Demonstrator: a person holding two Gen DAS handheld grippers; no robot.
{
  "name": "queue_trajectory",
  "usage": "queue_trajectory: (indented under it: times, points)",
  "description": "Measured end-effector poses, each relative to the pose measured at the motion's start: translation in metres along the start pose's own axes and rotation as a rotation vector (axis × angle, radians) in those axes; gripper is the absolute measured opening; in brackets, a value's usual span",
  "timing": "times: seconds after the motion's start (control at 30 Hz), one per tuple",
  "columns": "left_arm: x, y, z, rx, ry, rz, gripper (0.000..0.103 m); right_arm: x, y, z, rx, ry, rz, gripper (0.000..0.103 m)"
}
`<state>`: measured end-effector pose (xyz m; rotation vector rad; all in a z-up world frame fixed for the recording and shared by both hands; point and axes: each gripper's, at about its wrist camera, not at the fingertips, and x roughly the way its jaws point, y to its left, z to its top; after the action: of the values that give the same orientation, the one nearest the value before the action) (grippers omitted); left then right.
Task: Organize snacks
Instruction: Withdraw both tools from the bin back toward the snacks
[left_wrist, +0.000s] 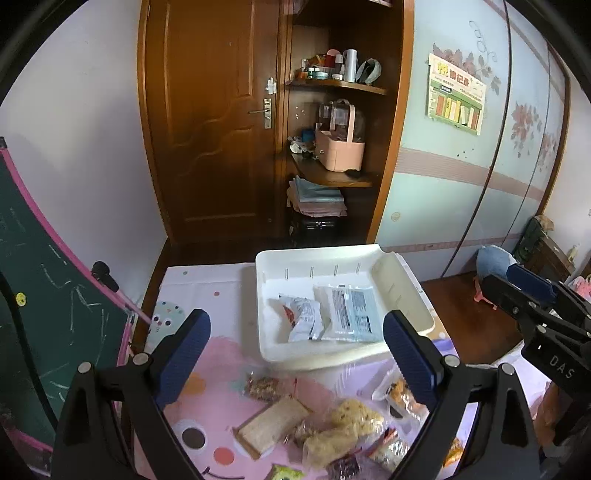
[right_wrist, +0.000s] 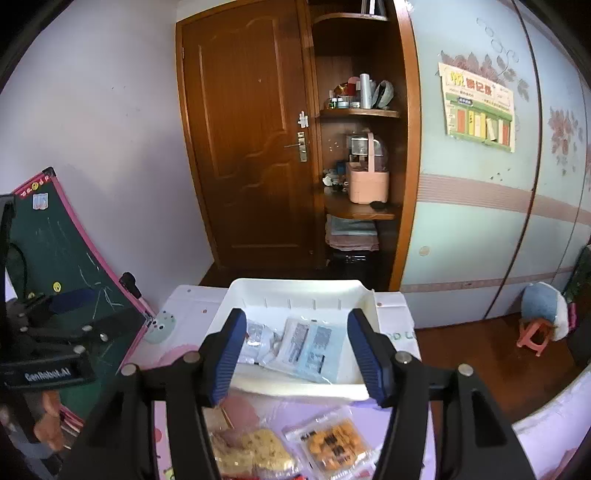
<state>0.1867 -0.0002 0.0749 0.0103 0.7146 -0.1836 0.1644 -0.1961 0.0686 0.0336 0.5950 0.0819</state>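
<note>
A white tray (left_wrist: 325, 360) stands at the far side of the pink-patterned tablecloth (left_wrist: 218, 288). It holds a white-and-red packet (left_wrist: 301, 319) and a light-blue packet (left_wrist: 351, 314). Loose snacks lie nearer: a sandwich cake (left_wrist: 273, 424), yellow crisp cakes (left_wrist: 354, 413), a nut bar (left_wrist: 264, 387) and an orange cookie pack (right_wrist: 334, 443). My left gripper (left_wrist: 299, 354) hangs open above these, nothing between its fingers. My right gripper (right_wrist: 299, 354) is open and empty too, in front of the tray (right_wrist: 295, 286). Each shows in the other's view: the right gripper (left_wrist: 521, 291), the left gripper (right_wrist: 66, 310).
A green chalkboard (left_wrist: 44, 295) with a pink frame leans at the table's left edge. Behind the table are a wooden door (right_wrist: 251, 147), open shelves with a pink basket (right_wrist: 367, 184), and a sliding wardrobe. A small stool with a cushion (right_wrist: 543, 314) stands on the floor at right.
</note>
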Motion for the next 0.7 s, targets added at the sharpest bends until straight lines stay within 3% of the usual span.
queue_trajectory:
  times: [0.43,0.7]
  points:
    - [-0.072,0.011,-0.051,0.017,-0.023,-0.022,0.094,-0.067,0.007,-0.041,0.009,0.014,0.027,0.057]
    - [-0.094,0.012,-0.085,0.045,-0.042,-0.007,0.094,-0.097,0.017,-0.062,-0.025,0.012,0.063,0.057]
